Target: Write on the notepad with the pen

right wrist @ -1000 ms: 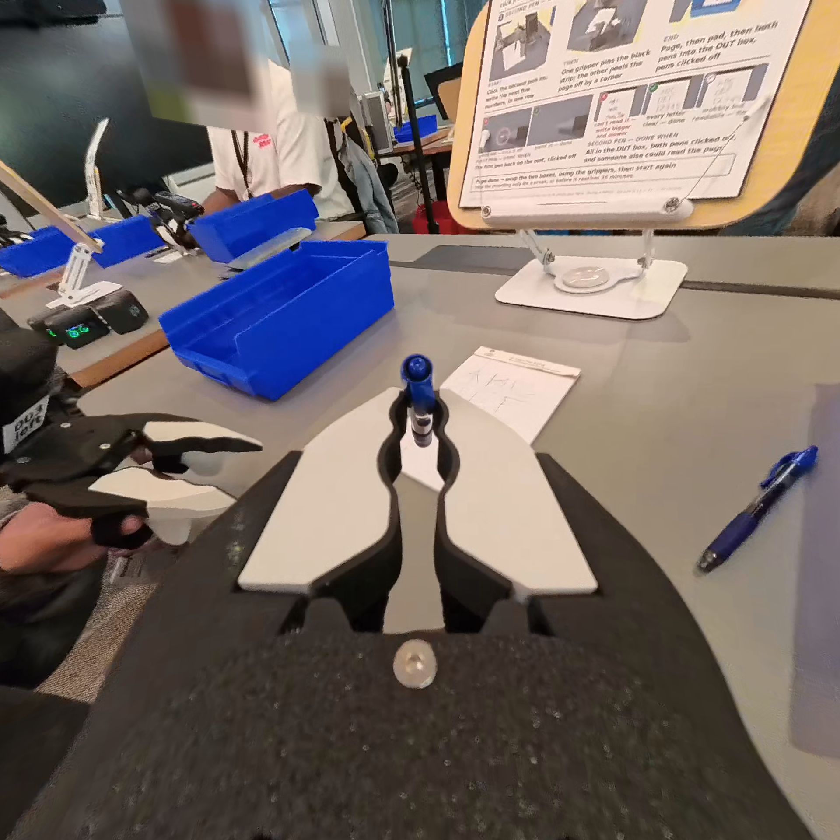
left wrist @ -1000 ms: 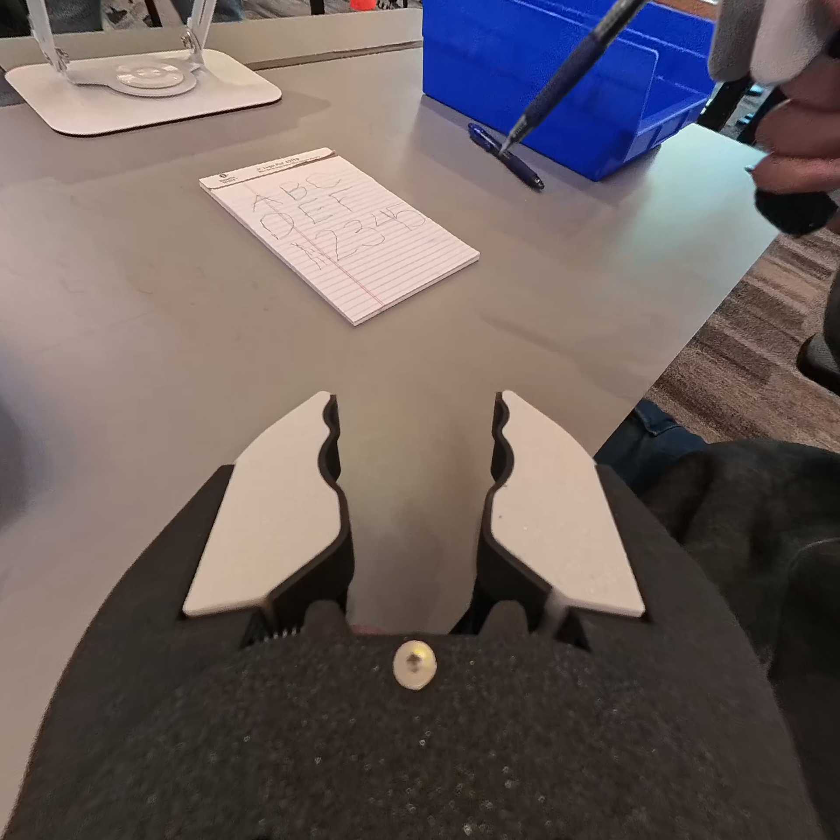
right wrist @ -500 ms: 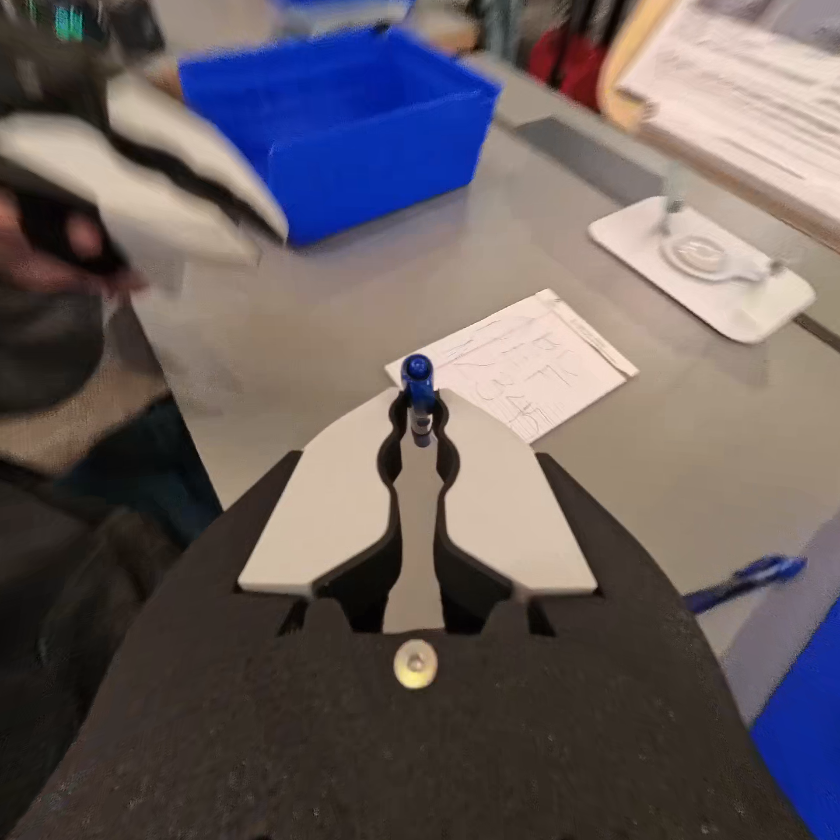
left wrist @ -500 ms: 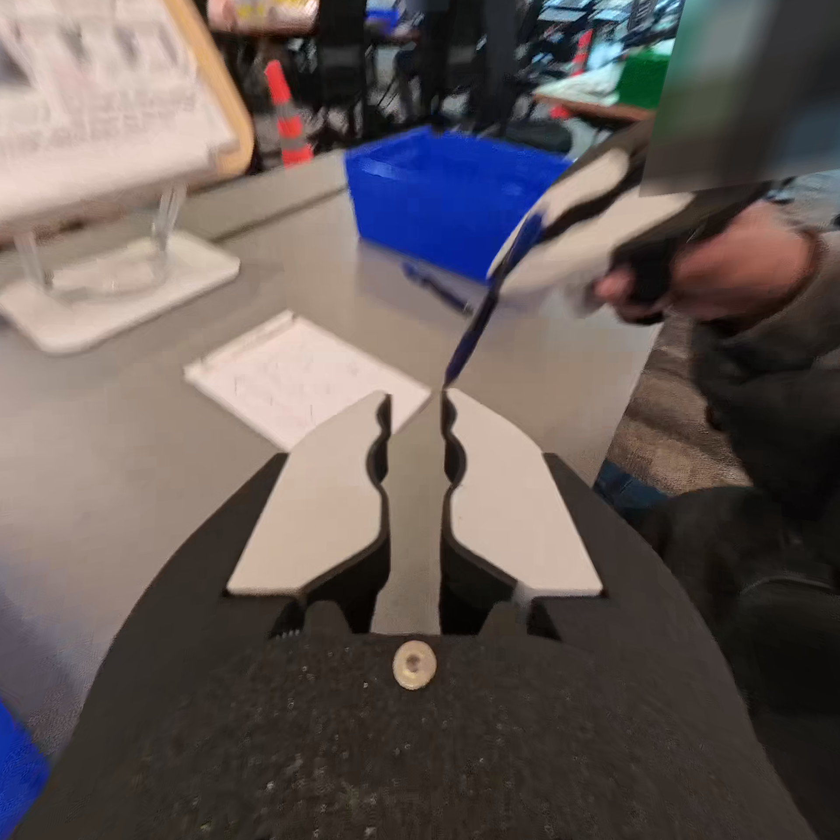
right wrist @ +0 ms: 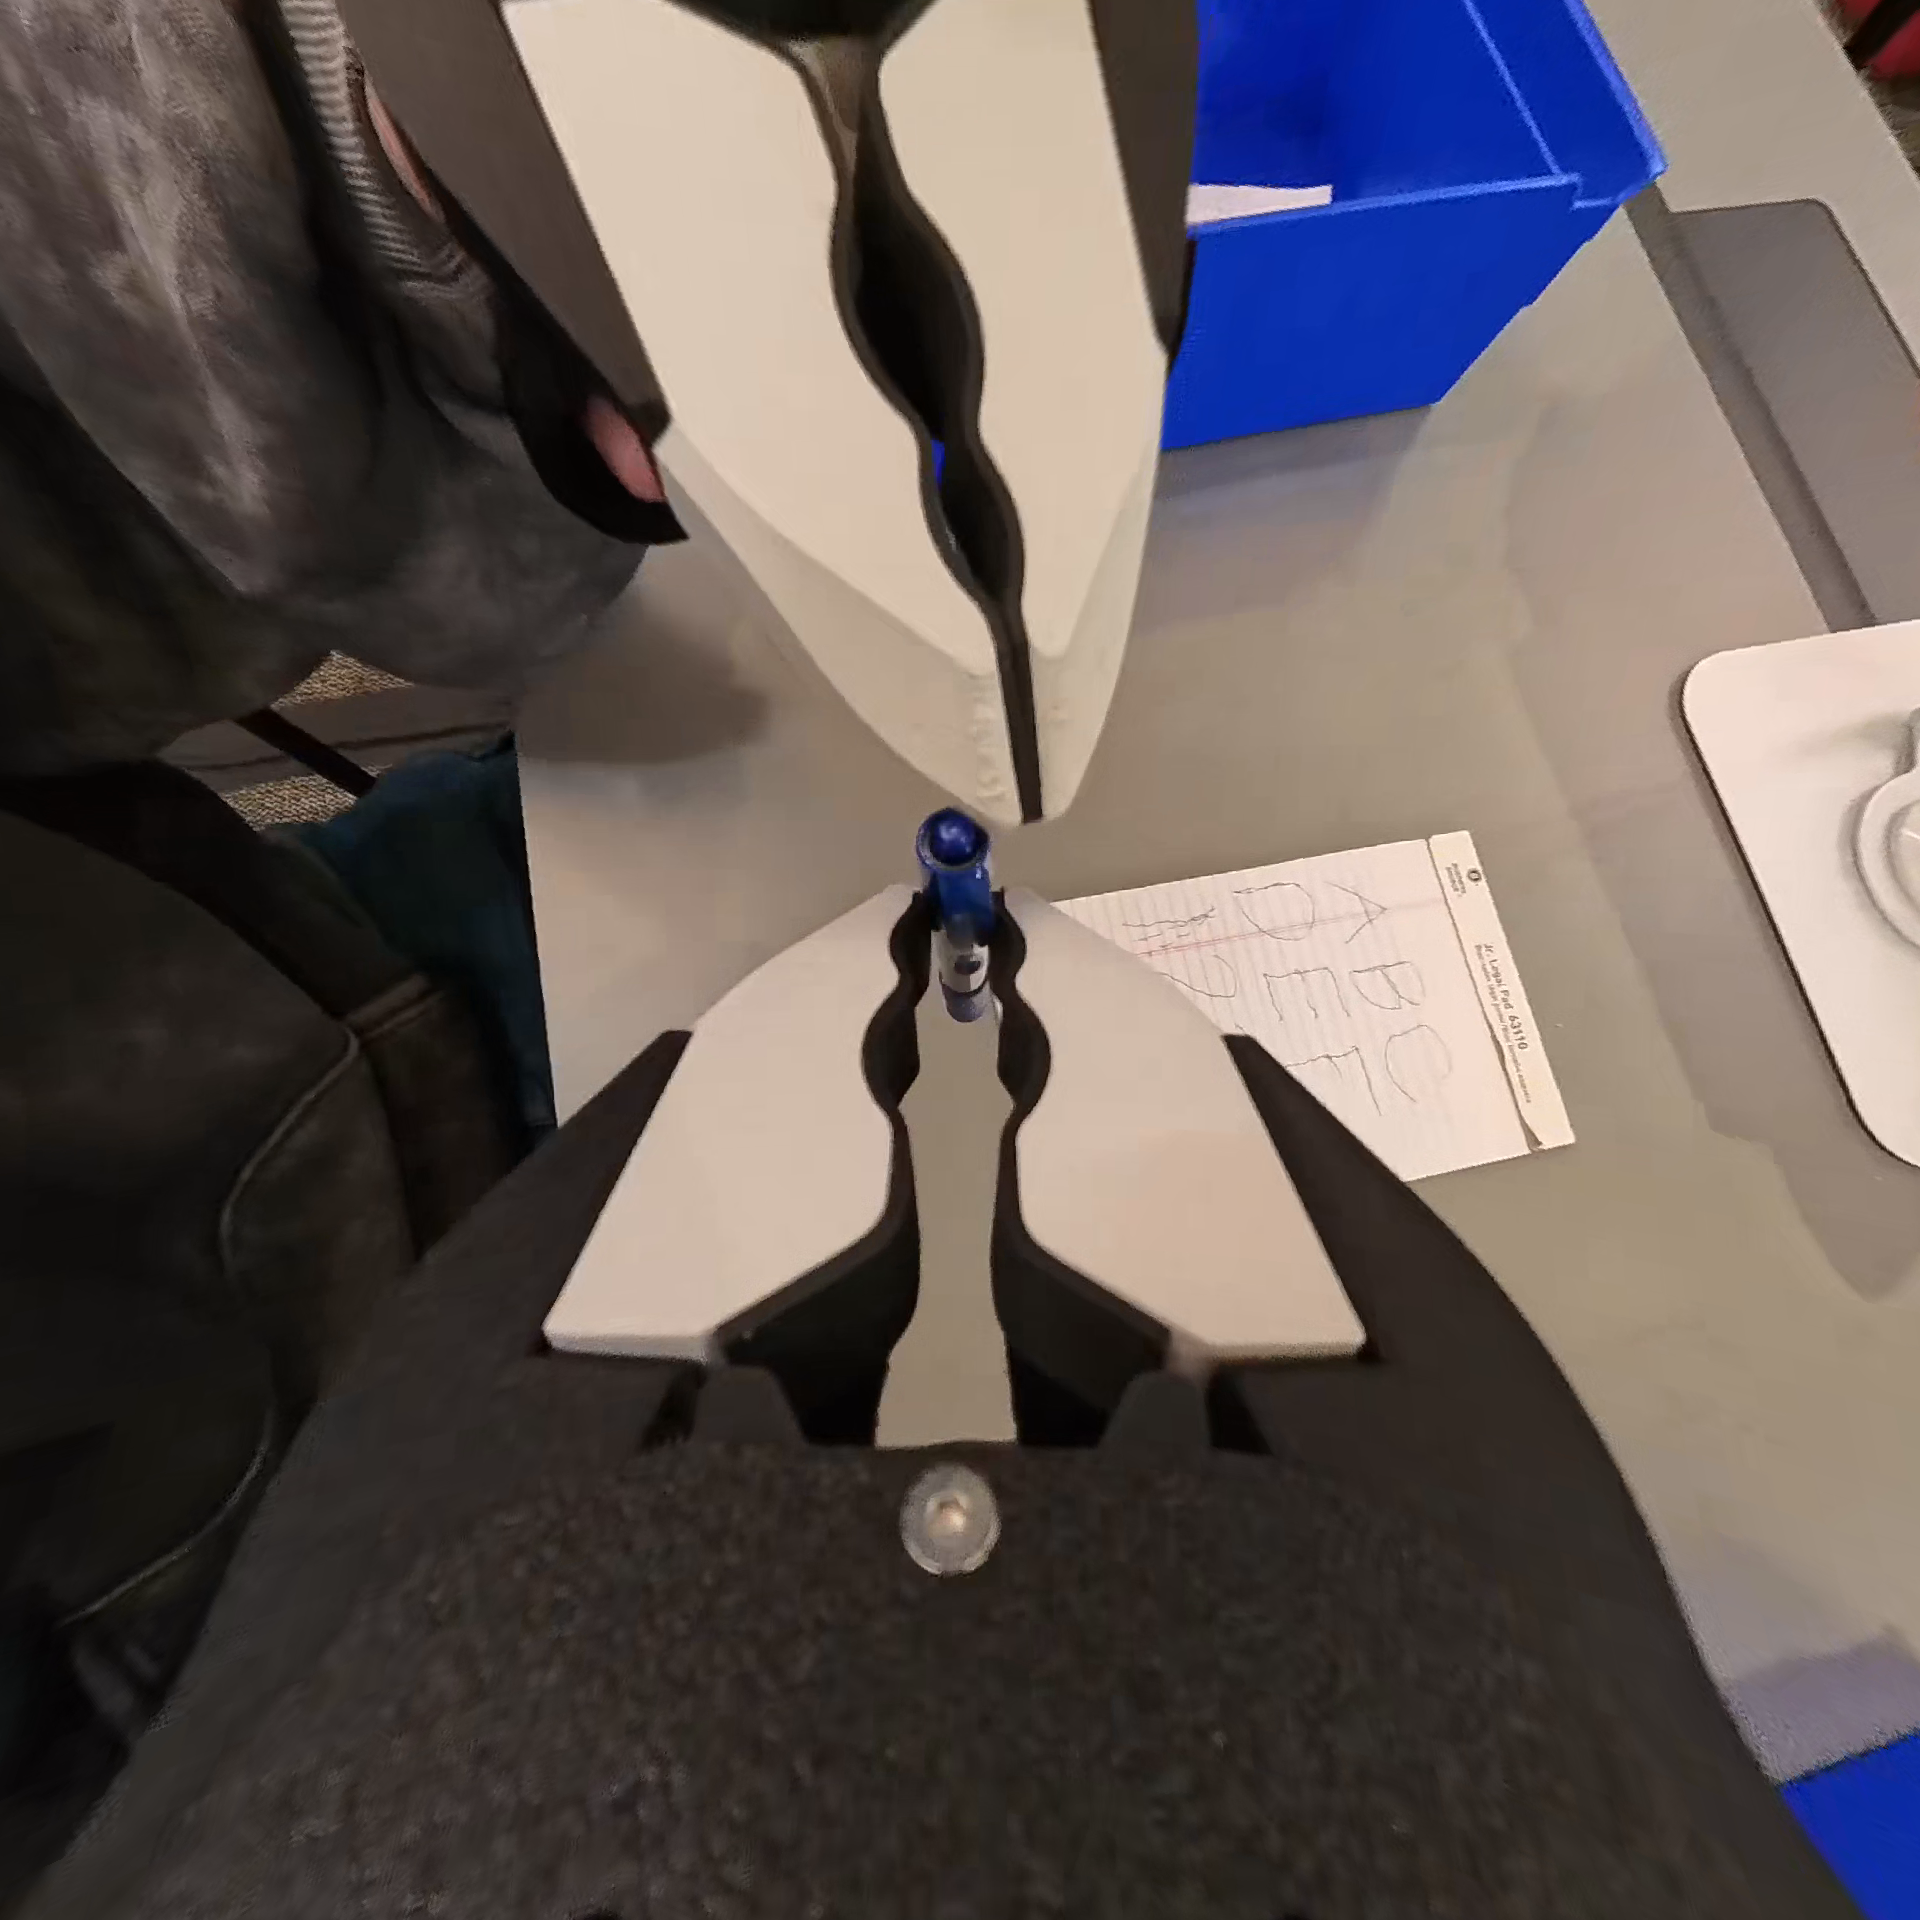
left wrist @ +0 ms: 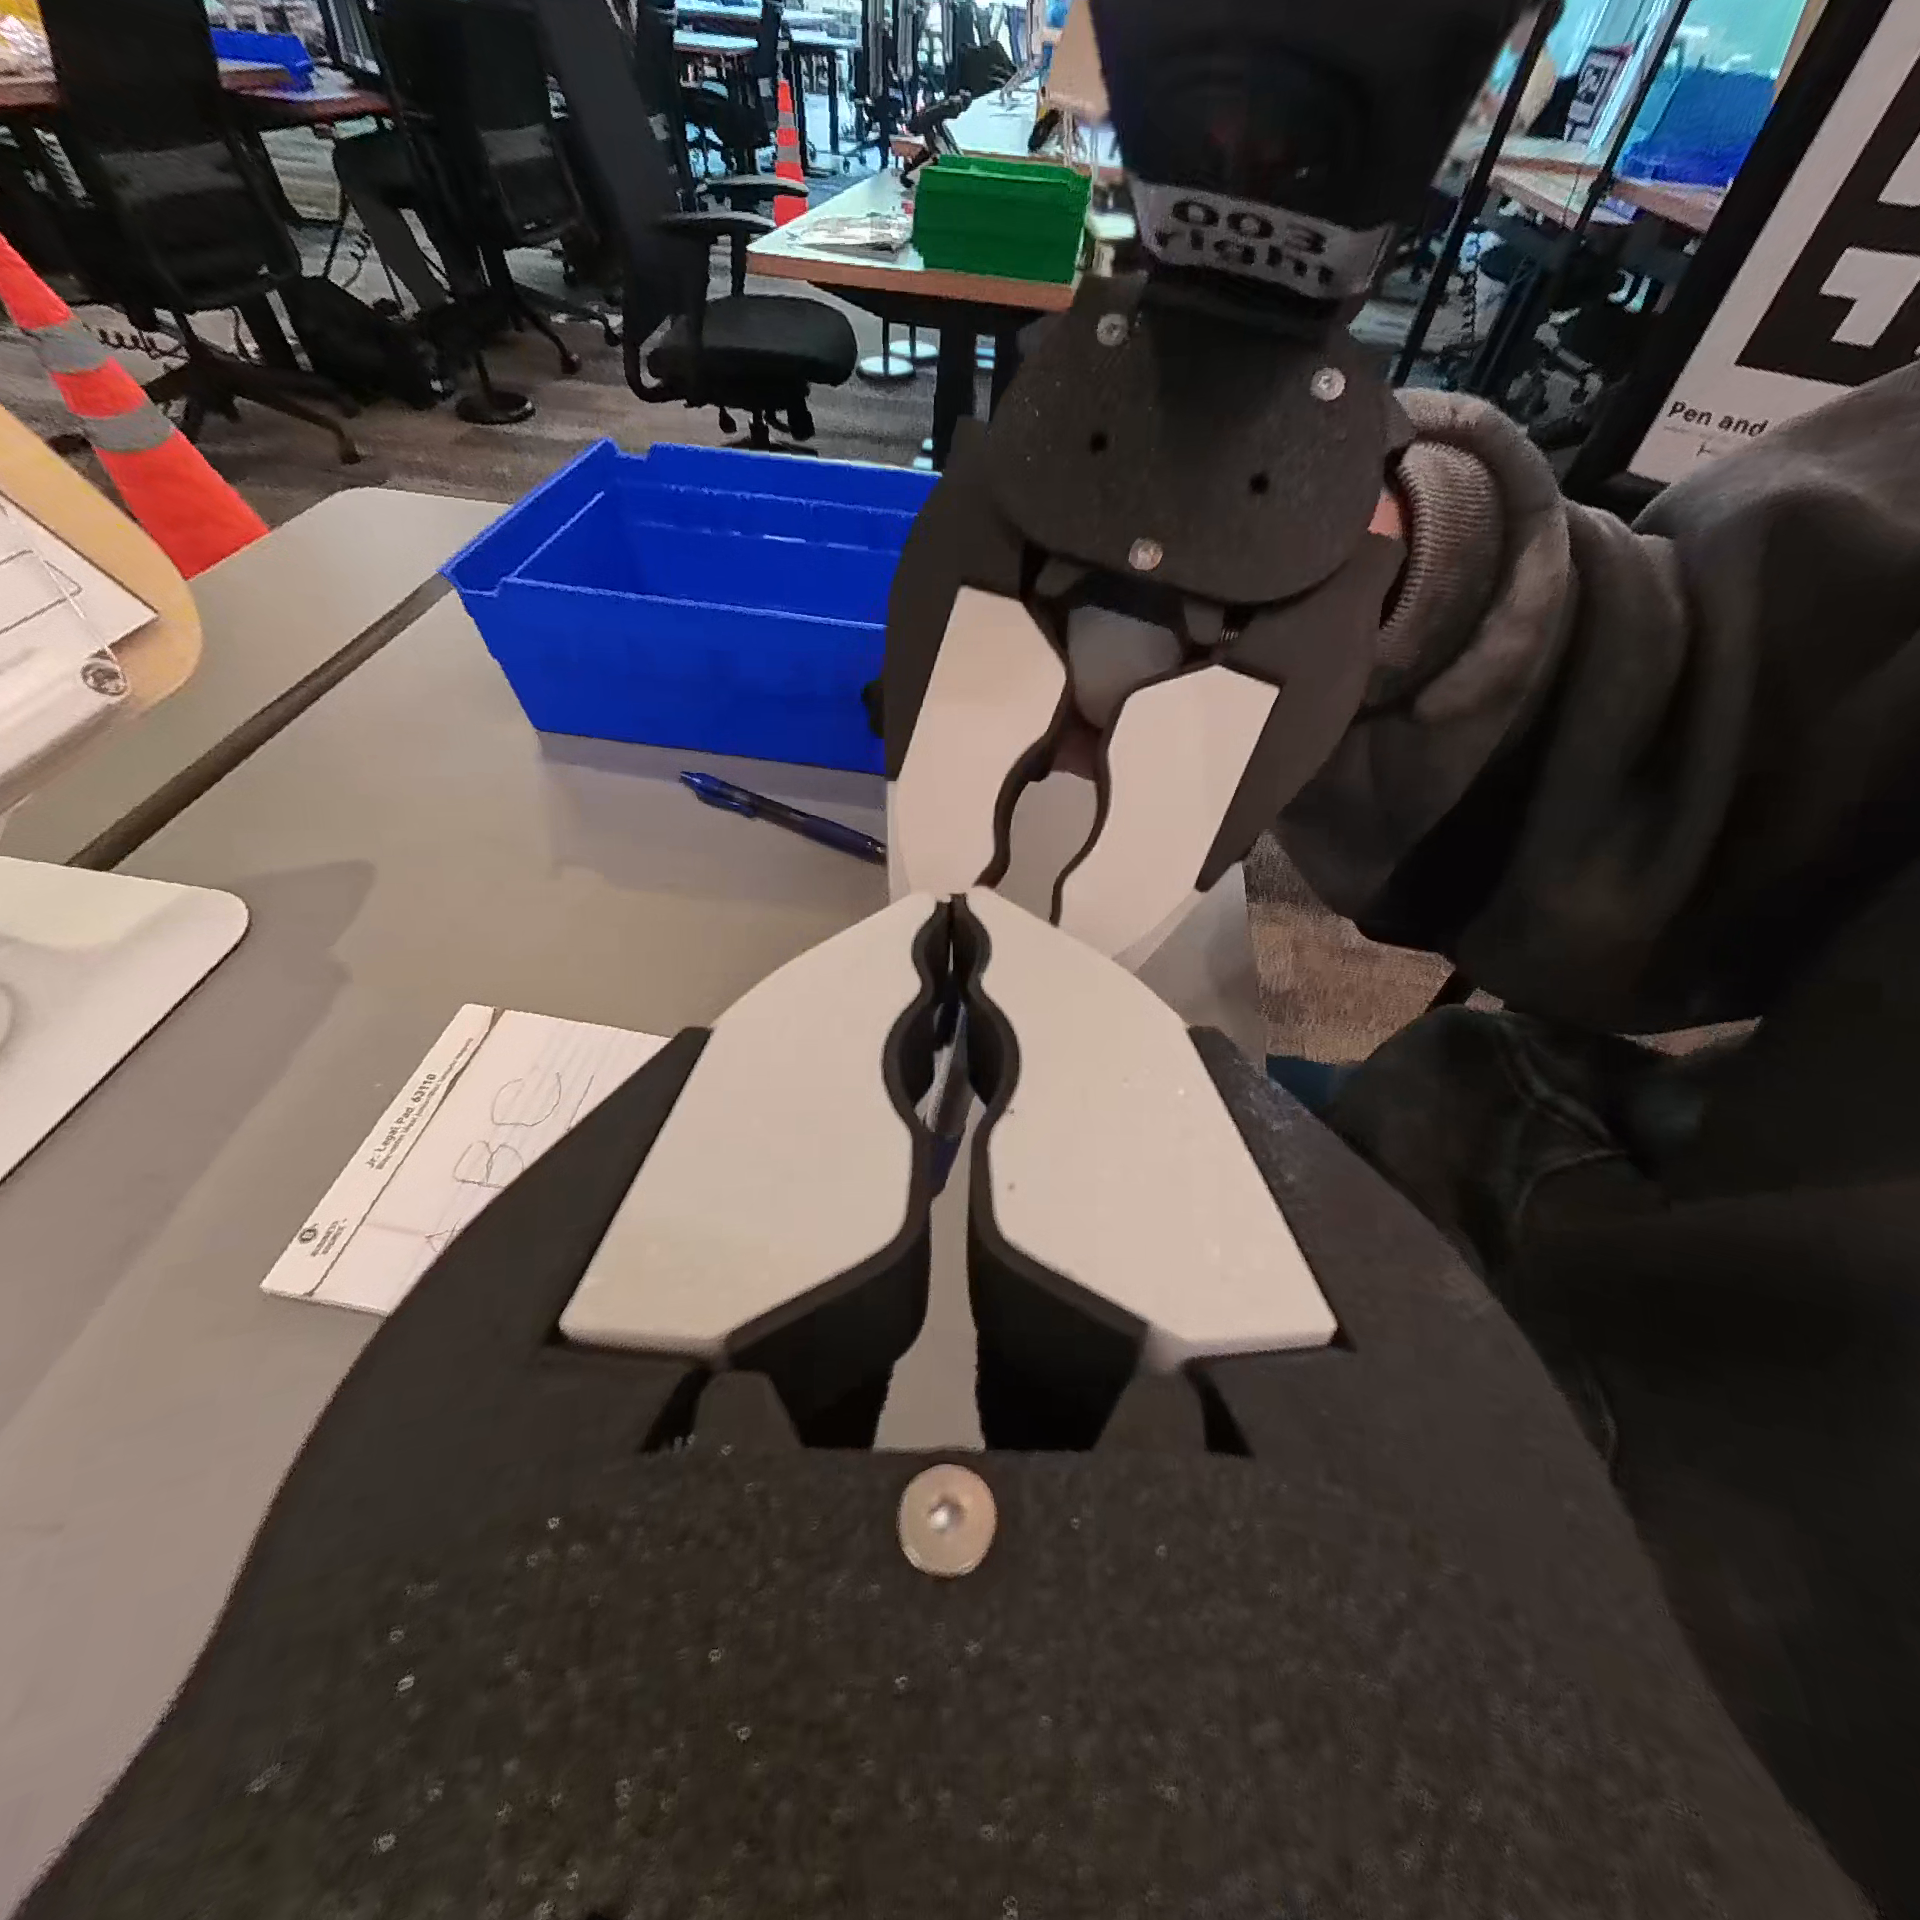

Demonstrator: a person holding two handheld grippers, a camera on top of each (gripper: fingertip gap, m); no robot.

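My right gripper [right wrist: 956,904] is shut on a blue pen [right wrist: 953,868], gripping it near its click end, which sticks out past the fingertips. My left gripper [left wrist: 951,909] is shut with nothing between its fingers. In the right wrist view the left gripper [right wrist: 1013,800] meets the pen's click end tip to tip. In the left wrist view the right gripper [left wrist: 1023,883] faces me, and a strip of the pen [left wrist: 943,1101] shows through my finger gap. The notepad [right wrist: 1351,997], with handwriting on it, lies on the grey table [left wrist: 468,831] below; it also shows in the left wrist view [left wrist: 468,1143].
A second blue pen [left wrist: 790,816] lies in front of a blue bin [left wrist: 675,623], which also shows in the right wrist view [right wrist: 1351,260]. A white stand base [right wrist: 1818,831] sits beyond the notepad. The table edge and the person's legs [right wrist: 416,852] are close by. The left gripper's tips are roughly 4 cm from the right gripper's.
Both grippers swung round to face each other above the table. The left gripper went from open to shut and its tips came up against the pen's click end. The right kept its hold.
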